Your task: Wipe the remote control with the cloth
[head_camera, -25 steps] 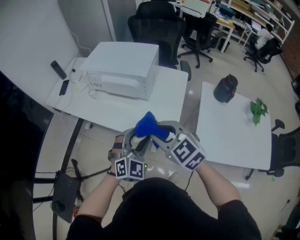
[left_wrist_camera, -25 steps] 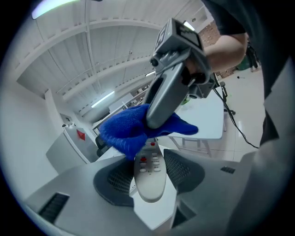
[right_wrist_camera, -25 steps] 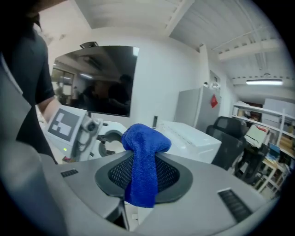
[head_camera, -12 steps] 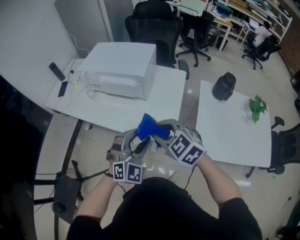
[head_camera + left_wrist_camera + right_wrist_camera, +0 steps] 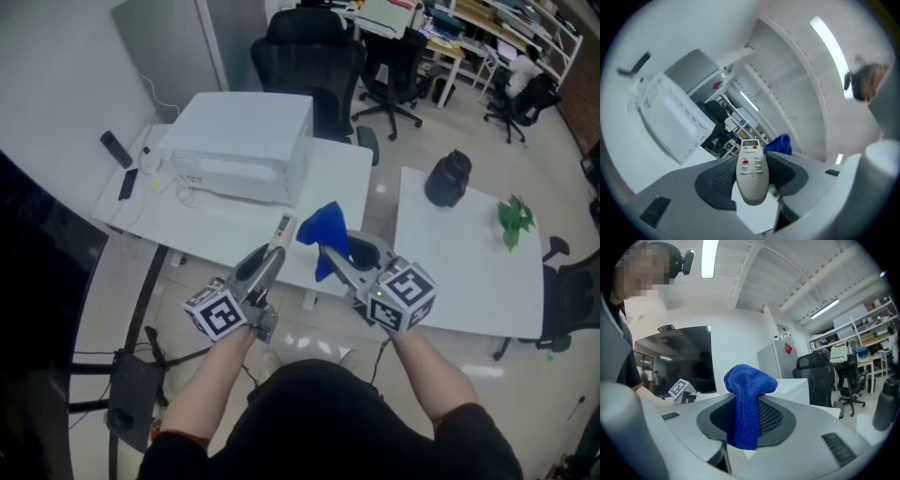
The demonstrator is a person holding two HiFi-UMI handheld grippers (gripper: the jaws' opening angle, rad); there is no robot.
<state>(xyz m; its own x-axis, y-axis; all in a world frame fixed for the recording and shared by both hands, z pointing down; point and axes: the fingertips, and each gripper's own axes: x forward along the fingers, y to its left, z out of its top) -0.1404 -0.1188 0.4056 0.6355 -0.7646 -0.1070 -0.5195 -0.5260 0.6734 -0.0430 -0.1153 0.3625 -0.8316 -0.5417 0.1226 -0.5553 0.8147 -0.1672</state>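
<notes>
Well, lettering on the remote control point(image 5: 751, 171) is illegibly small.

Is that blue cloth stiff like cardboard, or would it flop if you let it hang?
Probably floppy: the blue cloth bunches up over the right gripper's jaws and droops below them. It looks light, since one pinch holds all of it up. Its fuzzy weave likely makes it grippy, not slippery.

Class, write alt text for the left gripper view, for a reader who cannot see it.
The left gripper holds a white remote control, buttons facing the camera, between its jaws. Beyond are a blue cloth and a white box.
</notes>
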